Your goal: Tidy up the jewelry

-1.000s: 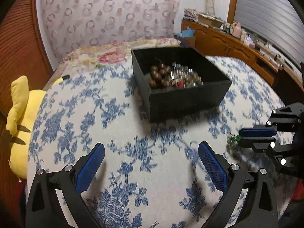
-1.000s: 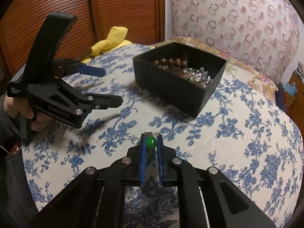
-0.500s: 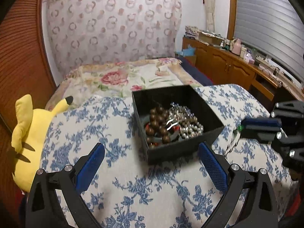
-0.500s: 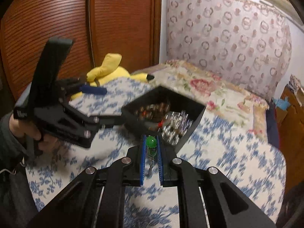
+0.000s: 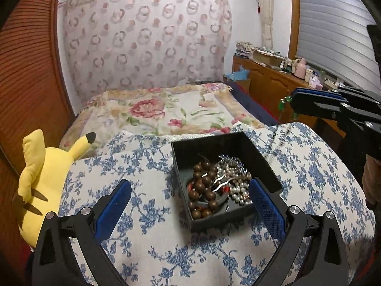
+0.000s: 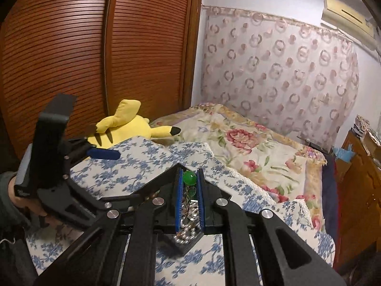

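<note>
A black open box [image 5: 262, 157] sits on the blue-flowered cloth and holds brown wooden beads [image 5: 202, 188], pearls [image 5: 240, 190] and other jewelry. My right gripper [image 6: 189, 178] is shut on a green bead necklace [image 6: 189, 177]; its chain hangs down over the box [image 6: 185, 245]. In the left wrist view the right gripper [image 5: 291, 100] is raised to the right of the box, with the green bead [image 5: 283, 103] at its tip and the chain [image 5: 276, 140] dangling. My left gripper [image 5: 190, 205] is open and empty, in front of the box.
A yellow plush toy [image 5: 40, 178] lies at the cloth's left edge. A flowered bedspread [image 5: 166, 109] lies behind the box. A wooden dresser [image 5: 273, 83] with clutter stands at the right. A slatted wooden wardrobe [image 6: 95, 47] is at the left.
My right gripper has lifted the green bead necklace off the cloth and carried it up over the box. My left gripper has risen and pulled back, still open.
</note>
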The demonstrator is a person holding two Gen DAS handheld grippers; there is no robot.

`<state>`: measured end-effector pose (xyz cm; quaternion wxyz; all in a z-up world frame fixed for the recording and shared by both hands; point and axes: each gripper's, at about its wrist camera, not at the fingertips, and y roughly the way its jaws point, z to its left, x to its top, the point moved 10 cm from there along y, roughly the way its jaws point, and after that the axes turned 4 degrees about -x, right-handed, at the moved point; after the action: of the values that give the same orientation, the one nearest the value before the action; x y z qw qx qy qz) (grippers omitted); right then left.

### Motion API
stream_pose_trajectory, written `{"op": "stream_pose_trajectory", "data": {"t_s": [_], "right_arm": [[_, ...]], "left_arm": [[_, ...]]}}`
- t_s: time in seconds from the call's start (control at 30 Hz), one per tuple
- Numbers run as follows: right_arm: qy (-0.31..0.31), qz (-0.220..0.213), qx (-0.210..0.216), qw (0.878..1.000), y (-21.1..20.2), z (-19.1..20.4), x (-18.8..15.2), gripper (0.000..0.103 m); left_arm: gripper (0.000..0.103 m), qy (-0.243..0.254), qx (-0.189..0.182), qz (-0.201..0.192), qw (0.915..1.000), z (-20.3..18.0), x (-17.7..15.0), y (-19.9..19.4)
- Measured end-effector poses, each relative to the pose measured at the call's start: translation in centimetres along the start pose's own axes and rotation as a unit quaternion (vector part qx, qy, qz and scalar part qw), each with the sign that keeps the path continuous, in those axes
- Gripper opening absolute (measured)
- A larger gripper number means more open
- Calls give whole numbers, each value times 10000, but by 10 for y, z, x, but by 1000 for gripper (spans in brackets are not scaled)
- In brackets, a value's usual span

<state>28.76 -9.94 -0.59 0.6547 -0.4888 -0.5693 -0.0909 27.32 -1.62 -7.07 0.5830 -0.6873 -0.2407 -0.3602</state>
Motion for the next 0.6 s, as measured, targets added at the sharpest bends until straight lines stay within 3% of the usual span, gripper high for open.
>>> {"op": "stream_pose_trajectory", "data": {"t_s": [0.33,0.4,0.47,0.6], "right_arm": [[250,284,2,9993,37,-5,-10,14],[250,304,-51,9992,40,-4,-12,30],[307,304,-141,9990,40,-4,-15,40],[514,303,-243,9979,32,-4,-27,50]], "left_arm": [[95,-167,157,-11,9997,9,2,6],[95,-200,244,-15,9995,12,0,4],[95,-207,329,-30,9992,13,-3,-1],[95,-254,479,-27,9985,15,-11,-10]]}}
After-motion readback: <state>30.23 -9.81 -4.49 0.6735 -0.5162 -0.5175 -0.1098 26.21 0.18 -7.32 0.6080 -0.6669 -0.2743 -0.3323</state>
